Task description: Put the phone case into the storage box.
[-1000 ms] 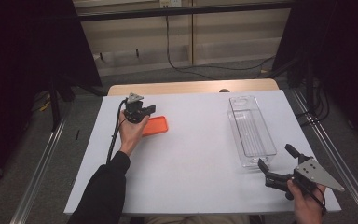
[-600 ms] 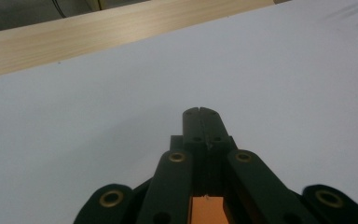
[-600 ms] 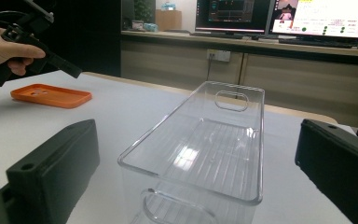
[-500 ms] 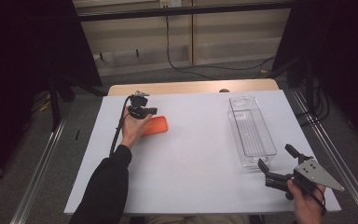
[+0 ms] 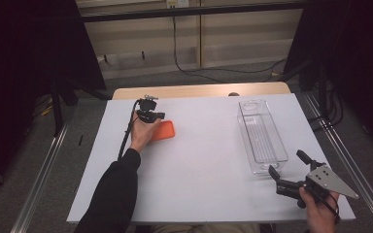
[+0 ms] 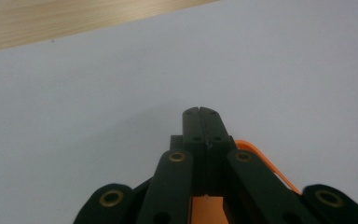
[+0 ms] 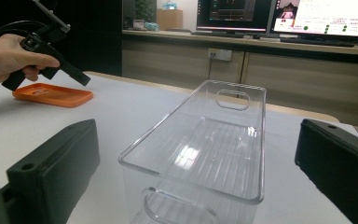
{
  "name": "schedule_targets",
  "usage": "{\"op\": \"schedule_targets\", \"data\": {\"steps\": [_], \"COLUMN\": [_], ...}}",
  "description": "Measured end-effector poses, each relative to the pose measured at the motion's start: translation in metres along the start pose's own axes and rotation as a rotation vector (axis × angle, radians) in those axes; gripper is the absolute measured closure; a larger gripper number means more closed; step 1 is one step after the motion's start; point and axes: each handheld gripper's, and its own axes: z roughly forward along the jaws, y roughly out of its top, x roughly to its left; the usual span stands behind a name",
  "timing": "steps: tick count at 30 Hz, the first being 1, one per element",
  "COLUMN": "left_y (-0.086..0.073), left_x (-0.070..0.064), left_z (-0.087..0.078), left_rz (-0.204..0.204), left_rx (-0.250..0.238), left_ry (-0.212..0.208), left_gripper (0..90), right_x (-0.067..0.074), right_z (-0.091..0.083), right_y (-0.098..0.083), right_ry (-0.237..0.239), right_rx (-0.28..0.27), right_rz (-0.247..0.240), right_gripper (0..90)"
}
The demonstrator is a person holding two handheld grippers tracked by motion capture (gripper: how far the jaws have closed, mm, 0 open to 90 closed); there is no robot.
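On the left, my left gripper (image 5: 158, 115) has slid a little toward the far edge of the flat orange rounded-rectangle plastic tray (image 5: 163, 130) and dipped lower over it since a second ago. Its jaws are pressed fully together with nothing between them. I judge this a poised approach, not yet a grasp: they must open before the tray can be taken. The hand arches over the tray's near-left part, jaws angled down. The tray lies flat on the white table (image 5: 199, 170), well apart from the clear rectangular plastic bin (image 5: 261, 137). My right gripper (image 5: 286, 170) has not moved, jaws spread wide and empty just before the bin's near end.
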Motion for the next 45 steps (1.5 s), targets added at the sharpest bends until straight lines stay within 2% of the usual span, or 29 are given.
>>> {"op": "schedule_targets", "data": {"steps": [2,6,7,10,25,30,32,39,45], "left_y": [0.0,-0.001,-0.002,-0.004,-0.011,-0.015,-0.016,-0.017,-0.019], "left_x": [-0.001,-0.003,-0.003,-0.003,-0.008,-0.01,-0.01,-0.013,-0.014], "left_z": [0.002,0.006,0.007,0.009,0.004,0.001,-0.001,-0.002,-0.005], "left_rz": [-0.013,-0.016,-0.017,-0.019,-0.004,-0.017,-0.008,-0.016,0.006], "left_rx": [0.0,0.011,0.008,0.021,0.023,0.011,0.022,0.022,0.033], "left_ry": [-0.008,-0.003,0.012,0.005,-0.023,-0.04,-0.051,-0.052,-0.062], "left_gripper": [90.0,90.0,90.0,90.0,90.0,90.0,90.0,90.0,90.0], "right_x": [0.0,0.0,0.0,0.0,-0.001,-0.001,0.0,0.0,0.0], "right_z": [0.0,0.001,0.0,0.0,0.0,0.0,0.0,0.0,0.0], "right_y": [0.0,0.0,0.0,0.0,0.0,0.0,0.0,0.0,0.0], "right_ry": [0.001,0.005,0.005,0.003,-0.01,-0.008,-0.009,-0.006,-0.007], "right_rx": [-0.001,0.006,0.004,0.001,0.003,0.002,0.002,0.001,0.003], "right_rz": [0.0,0.002,0.0,-0.001,-0.002,-0.003,-0.002,-0.003,-0.006], "right_gripper": [0.0,0.0,0.0,0.0,0.0,0.0,0.0,0.0,0.0]}}
